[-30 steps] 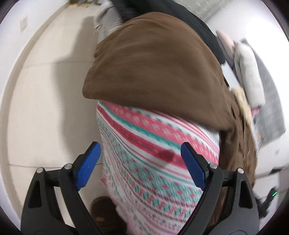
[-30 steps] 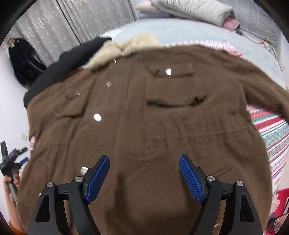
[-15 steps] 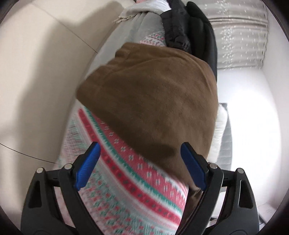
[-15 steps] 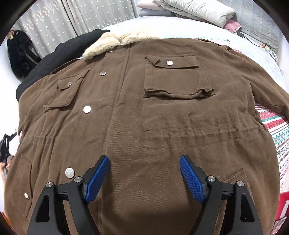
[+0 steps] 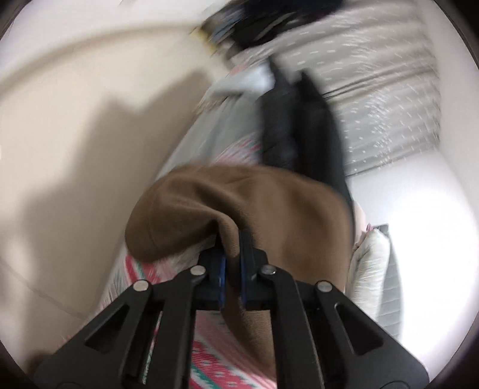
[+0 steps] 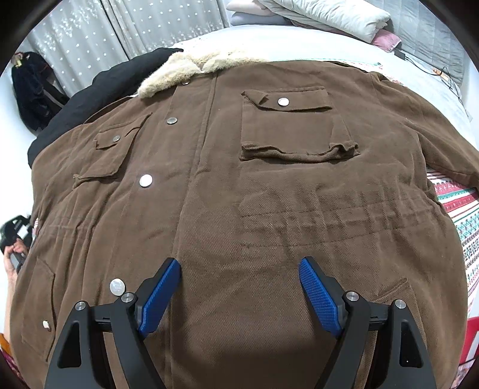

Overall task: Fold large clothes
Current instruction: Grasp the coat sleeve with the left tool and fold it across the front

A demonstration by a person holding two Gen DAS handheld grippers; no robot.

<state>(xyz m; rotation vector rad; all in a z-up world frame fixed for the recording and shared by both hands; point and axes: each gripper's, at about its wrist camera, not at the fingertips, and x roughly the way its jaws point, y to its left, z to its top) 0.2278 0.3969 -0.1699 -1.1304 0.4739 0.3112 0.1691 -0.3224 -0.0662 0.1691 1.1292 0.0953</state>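
Left gripper (image 5: 230, 254) jaws have just been closing, now pinching brown coat (image 6: 239, 194) sleeve edge; thin bite risks slipping. Right gripper (image 6: 239, 294) hovering released.

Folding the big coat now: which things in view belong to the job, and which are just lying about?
In the job:
- brown coat
- left gripper, just closed, shut on the coat's edge
- right gripper, open above the coat

Lying about:
- black garment
- patterned blanket
- folded white bedding
- cable

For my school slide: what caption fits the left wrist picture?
Left gripper pinching the brown coat edge over a striped blanket.
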